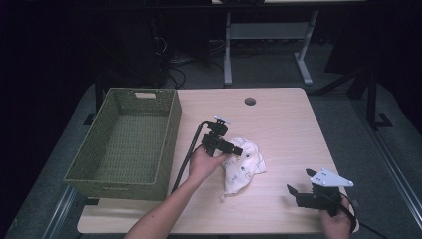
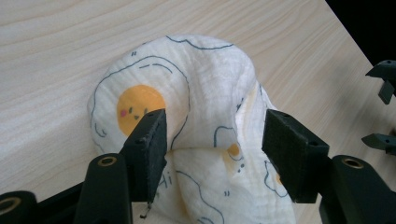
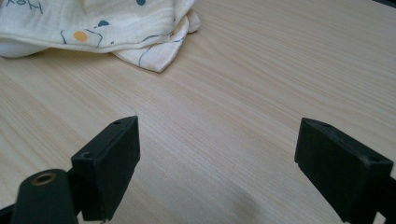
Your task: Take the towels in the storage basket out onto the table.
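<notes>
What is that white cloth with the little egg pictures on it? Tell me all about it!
The cloth is soft, crinkly white fabric printed with fried eggs: orange yolks, one with a tiny face, and dark wavy outlines. It lies crumpled in a heap on the wooden table, right of the green basket. The left gripper has its open jaws on either side of a raised fold, one jaw against the fabric. A corner sticks out flat on the table.

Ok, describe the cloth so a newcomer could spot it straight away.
On the wooden table, right of the green woven basket, lies a crumpled white cloth. The left gripper is open around it. Its fried-egg print with orange yolks marks it out.
</notes>
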Demonstrator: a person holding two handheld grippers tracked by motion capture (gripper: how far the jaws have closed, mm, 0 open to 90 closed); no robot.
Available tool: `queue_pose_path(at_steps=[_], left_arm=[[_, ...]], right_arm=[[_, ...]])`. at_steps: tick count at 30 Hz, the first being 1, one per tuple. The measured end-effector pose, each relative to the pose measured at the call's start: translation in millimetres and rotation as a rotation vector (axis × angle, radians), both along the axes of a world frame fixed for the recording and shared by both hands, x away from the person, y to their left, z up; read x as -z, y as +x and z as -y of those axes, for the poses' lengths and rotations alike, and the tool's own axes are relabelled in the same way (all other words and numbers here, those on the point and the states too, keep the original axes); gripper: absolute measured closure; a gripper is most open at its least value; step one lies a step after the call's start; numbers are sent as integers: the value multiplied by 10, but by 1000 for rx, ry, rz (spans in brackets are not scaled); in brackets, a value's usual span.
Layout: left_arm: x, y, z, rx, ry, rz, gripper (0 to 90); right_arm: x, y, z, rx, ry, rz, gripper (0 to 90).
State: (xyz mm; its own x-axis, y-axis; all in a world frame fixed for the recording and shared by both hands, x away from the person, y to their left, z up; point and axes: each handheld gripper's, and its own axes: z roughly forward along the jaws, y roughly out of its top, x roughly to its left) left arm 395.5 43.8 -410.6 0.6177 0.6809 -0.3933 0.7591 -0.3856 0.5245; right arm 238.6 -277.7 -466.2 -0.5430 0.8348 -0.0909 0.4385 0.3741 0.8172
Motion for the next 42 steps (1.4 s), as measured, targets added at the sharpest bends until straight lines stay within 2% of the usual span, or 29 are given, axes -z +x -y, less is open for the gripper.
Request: queue_pose_path(at_steps=[5, 13, 16, 22, 30, 34, 36, 42], left_arm=[[-61, -89, -63, -14, -17, 60, 340], [-107, -254, -137, -7, -46, 99, 320], [-126, -300, -149, 5, -58, 89, 306], [-181, -433, -209, 19, -31, 136, 284], [-160, -549, -325, 21, -49, 143, 264], [-130, -606, -357, 28, -36, 156, 250], [-119, -621, -372, 29, -54, 142, 231], [-78, -706, -411, 40, -45, 153, 219]], right_arm=[[-1, -4, -4, 4, 3, -3, 137], [6, 1, -11, 0, -5, 0, 137], [8, 0, -13, 2, -4, -1, 137], [8, -4, -14, 5, -4, -2, 137], [12, 1, -13, 4, -7, -2, 137], [16, 1, -20, 7, -7, -7, 137], [18, 1, -23, 9, -5, -8, 137], [23, 3, -27, 10, -8, -9, 137]])
